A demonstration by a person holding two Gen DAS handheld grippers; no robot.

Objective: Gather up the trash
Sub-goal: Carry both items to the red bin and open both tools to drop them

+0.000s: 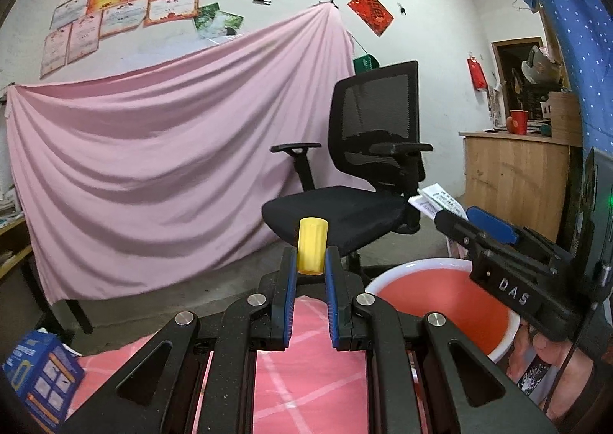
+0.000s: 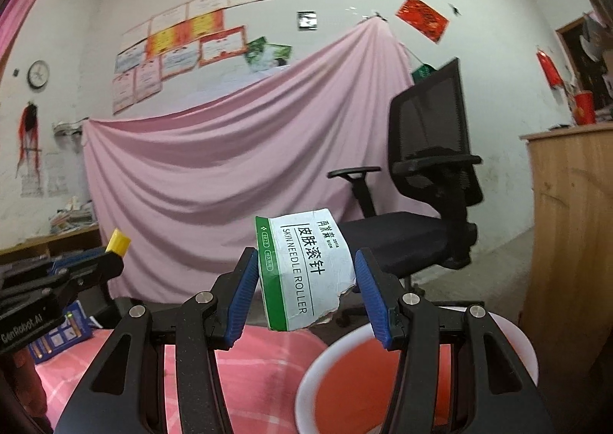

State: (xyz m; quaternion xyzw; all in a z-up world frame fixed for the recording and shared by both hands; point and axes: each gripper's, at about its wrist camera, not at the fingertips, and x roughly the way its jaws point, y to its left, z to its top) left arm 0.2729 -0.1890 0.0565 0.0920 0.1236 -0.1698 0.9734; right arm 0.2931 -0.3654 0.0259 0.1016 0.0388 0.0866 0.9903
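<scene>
left wrist view | your left gripper (image 1: 311,269) clamps yellow cap (image 1: 313,245); right gripper (image 2: 306,282) grips torn skin needle roller box (image 2: 306,269) | step: carrying trash | next: release over near-right red basin (image 2: 513,334)

Colours noted. Cylinder (image 1: 312,251), frame centre: plain yellow. Carton (image 2: 306,273), frame centre: white face, green border, black lettering. Gripper pads (image 1: 290,300): blue on black frames. Basin (image 1: 452,303), lower right: orange-red inside, white rim. Bedcover (image 1: 310,376), bottom: pink with pale crossing lines. Draped sheet (image 1: 161,166), left: plain pink. Chair (image 1: 367,173): black mesh.
</scene>
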